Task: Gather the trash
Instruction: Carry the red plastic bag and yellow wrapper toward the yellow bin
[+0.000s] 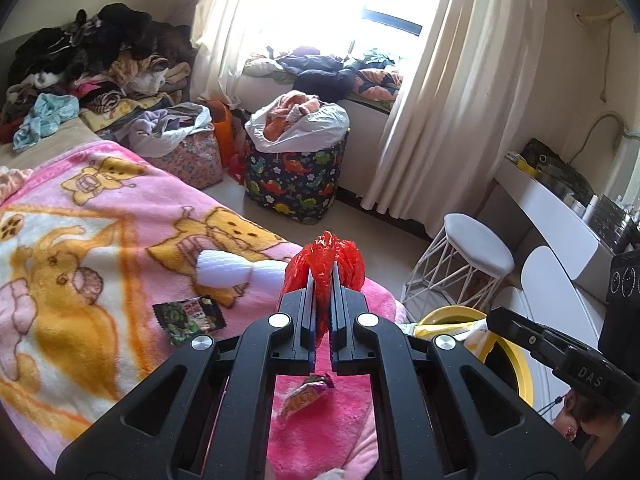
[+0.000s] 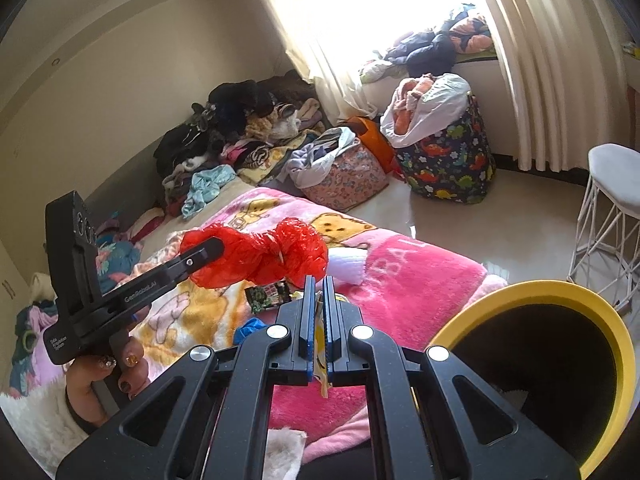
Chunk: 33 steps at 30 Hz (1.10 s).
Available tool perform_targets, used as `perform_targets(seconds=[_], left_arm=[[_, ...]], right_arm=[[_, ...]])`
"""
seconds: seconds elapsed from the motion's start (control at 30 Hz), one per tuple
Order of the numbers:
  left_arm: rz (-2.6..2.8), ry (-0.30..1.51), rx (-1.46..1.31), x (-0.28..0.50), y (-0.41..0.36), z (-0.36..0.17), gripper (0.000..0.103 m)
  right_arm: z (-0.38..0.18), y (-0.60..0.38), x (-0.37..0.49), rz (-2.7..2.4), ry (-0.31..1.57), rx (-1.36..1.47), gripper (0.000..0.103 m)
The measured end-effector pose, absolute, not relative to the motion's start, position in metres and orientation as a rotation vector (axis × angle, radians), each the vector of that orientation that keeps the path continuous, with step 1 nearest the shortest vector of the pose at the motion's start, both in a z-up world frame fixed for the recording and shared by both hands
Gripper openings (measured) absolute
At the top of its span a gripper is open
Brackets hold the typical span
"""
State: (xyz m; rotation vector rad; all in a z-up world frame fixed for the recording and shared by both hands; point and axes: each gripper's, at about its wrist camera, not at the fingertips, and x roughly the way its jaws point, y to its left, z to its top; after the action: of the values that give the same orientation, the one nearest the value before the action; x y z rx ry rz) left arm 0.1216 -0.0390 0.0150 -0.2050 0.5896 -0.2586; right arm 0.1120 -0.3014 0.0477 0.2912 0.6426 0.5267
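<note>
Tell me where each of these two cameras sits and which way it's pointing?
Left wrist: rides the left gripper, looking along its fingers over the bed toward the window; they clamp a red bag. The right gripper shows at right.
Right wrist: rides the right gripper, looking across the bed toward the clothes pile, the yellow bin at right; its fingers pinch a wrapper. The left gripper and hand show.
Shared: red bag, bed, dinosaur basket, stool, bin.

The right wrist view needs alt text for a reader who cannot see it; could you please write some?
The left tongs hold a crumpled red plastic bag above a pink cartoon blanket. A yellow-rimmed bin stands at right.
</note>
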Motion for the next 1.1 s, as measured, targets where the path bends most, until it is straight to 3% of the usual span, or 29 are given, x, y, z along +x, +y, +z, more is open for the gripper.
perform_targets(seconds=[1.1], left_arm=[[-0.384, 0.596, -0.131, 0.109, -0.102, 0.019, 0.001]], right_arm=[[0.040, -0.365, 0.091, 0.355, 0.616, 0.393, 0.004]])
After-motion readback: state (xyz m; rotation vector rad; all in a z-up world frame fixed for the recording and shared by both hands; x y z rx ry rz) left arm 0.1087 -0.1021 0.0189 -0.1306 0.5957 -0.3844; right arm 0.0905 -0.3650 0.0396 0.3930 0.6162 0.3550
